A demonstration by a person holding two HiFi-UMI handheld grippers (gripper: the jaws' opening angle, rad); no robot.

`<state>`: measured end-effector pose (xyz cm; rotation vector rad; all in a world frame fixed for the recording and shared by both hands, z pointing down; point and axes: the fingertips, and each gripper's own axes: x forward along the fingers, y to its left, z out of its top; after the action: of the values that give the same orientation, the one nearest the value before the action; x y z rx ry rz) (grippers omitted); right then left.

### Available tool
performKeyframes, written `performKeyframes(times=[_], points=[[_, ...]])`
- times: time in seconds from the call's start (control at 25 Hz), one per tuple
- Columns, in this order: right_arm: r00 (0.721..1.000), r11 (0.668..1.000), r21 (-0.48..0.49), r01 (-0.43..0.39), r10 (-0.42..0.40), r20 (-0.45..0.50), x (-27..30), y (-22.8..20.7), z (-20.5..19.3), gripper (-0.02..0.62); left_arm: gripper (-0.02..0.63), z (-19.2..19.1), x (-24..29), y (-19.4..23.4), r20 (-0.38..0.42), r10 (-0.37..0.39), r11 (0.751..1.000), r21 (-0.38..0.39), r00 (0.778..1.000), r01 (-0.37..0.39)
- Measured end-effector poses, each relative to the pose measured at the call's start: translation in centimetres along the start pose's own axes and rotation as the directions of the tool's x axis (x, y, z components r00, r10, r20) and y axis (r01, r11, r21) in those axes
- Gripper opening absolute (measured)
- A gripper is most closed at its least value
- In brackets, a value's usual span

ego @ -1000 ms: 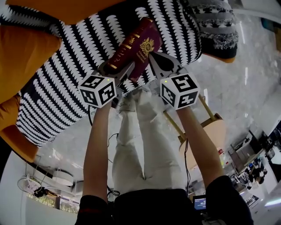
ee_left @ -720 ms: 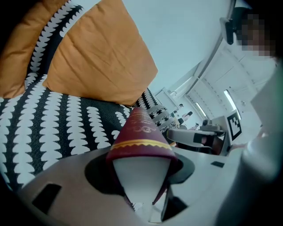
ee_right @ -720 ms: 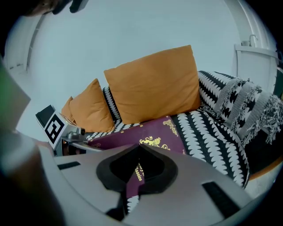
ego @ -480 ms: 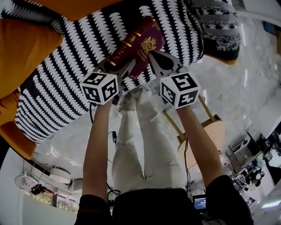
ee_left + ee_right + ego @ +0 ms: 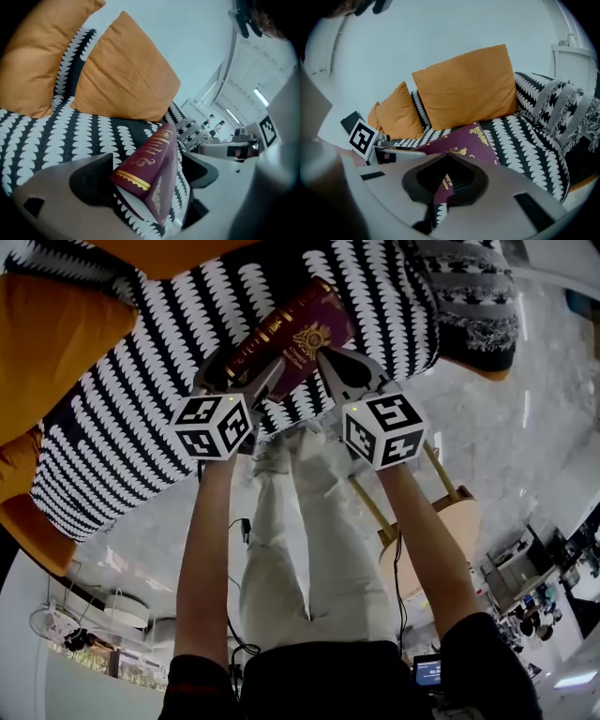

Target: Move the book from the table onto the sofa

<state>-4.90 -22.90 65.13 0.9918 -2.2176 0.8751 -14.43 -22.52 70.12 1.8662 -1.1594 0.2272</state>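
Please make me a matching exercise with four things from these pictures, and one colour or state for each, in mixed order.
1 book
2 cushion
3 sofa cover
4 right gripper

A orange
B fingers closed on the book
C dark red with gold print
D black and white pattern

Pairs: 1-C, 2-A, 3-D, 4-B

I read gold fragments "ury of" and "assics" on the book [image 5: 461, 140] cover. Its spine lettering is too blurred for me.
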Motion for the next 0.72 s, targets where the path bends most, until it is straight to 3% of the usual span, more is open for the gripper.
performKeyframes(times=[0.32,0.72], points=[[1.000,1.000,-0.011,-0.009,0.009,-0.012,-0.4,0.5,1.2,0.017,0.500,2.5,-2.0,2.5,0.083,0.152,0.988,-0.001,0.985,-0.152],[1.000,1.000,-0.005,-0.011,0.011,-0.025,1.0,0.4,-1.2,0.017,0.499,0.1,-1.5,3.7,0.035,0.133,0.991,0.027,0.991,-0.134]])
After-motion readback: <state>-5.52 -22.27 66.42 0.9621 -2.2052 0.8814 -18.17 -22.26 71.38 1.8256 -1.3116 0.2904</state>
